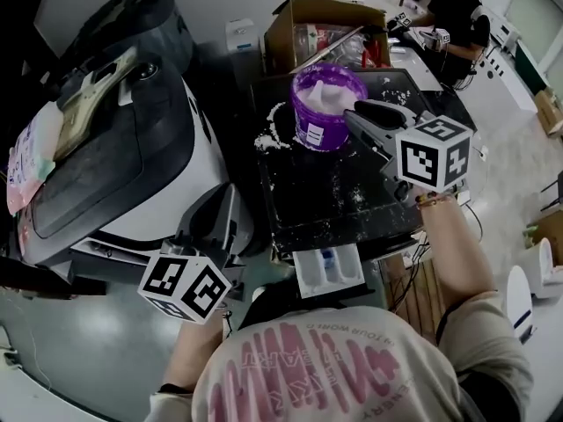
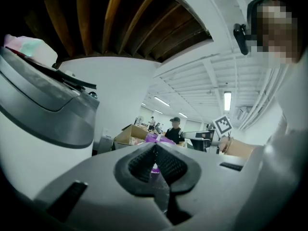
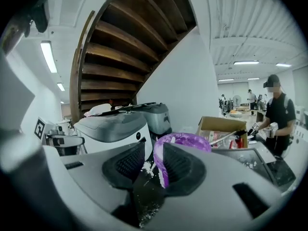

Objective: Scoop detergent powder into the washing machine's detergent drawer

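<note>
A purple tub (image 1: 327, 104) of white detergent powder stands on the black top of the washing machine (image 1: 303, 192). The white detergent drawer (image 1: 303, 280) is pulled out at the machine's front edge, with a blue compartment inside. My right gripper (image 1: 354, 115) hovers just right of the tub, open. In the right gripper view its jaws (image 3: 154, 155) stand apart with nothing between them, and the tub (image 3: 185, 139) sits just beyond. My left gripper (image 1: 224, 205) is low at the left of the machine; its pads (image 2: 144, 160) meet, shut on nothing.
Spilled powder (image 1: 271, 136) lies on the black top beside the tub. A second grey and white machine (image 1: 114, 156) stands at the left, cluttered on top. A cardboard box (image 1: 321, 25) sits behind the tub. A person (image 1: 457, 25) works at the far right.
</note>
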Demonstrator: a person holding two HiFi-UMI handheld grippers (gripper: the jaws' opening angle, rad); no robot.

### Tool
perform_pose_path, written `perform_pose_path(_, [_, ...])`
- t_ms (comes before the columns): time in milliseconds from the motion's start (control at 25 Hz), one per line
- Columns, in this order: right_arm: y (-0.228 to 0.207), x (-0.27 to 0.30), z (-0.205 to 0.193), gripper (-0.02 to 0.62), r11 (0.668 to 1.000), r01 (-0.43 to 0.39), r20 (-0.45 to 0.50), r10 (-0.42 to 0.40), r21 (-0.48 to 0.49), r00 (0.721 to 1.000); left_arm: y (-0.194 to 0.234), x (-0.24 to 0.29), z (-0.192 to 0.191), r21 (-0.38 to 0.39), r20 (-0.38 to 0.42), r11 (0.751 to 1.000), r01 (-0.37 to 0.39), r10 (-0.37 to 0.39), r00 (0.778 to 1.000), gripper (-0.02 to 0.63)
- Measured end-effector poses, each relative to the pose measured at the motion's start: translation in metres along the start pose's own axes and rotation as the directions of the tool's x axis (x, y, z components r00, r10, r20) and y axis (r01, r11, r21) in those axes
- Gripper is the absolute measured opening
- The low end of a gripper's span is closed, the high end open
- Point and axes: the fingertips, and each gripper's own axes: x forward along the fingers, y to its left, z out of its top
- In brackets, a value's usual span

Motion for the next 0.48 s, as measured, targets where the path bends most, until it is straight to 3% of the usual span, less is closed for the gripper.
perform_pose_path(280, [-0.017, 0.033, 0.007, 0.118, 0.997, 0.021, -0.134, -0.032, -0.081, 0.991, 0.026, -0.006, 0.007, 0.044, -0.023, 0.999, -0.008, 0.009, 1.000, 0.002])
perform_pose_path(480, [-0.028, 0.058, 0.008, 0.138, 0.997, 0.021, -0.245, -0.039, -0.078, 0.969, 0.046, -0.006, 0.013, 0.044, -0.027, 0.999, 0.006, -0.005, 1.000, 0.002])
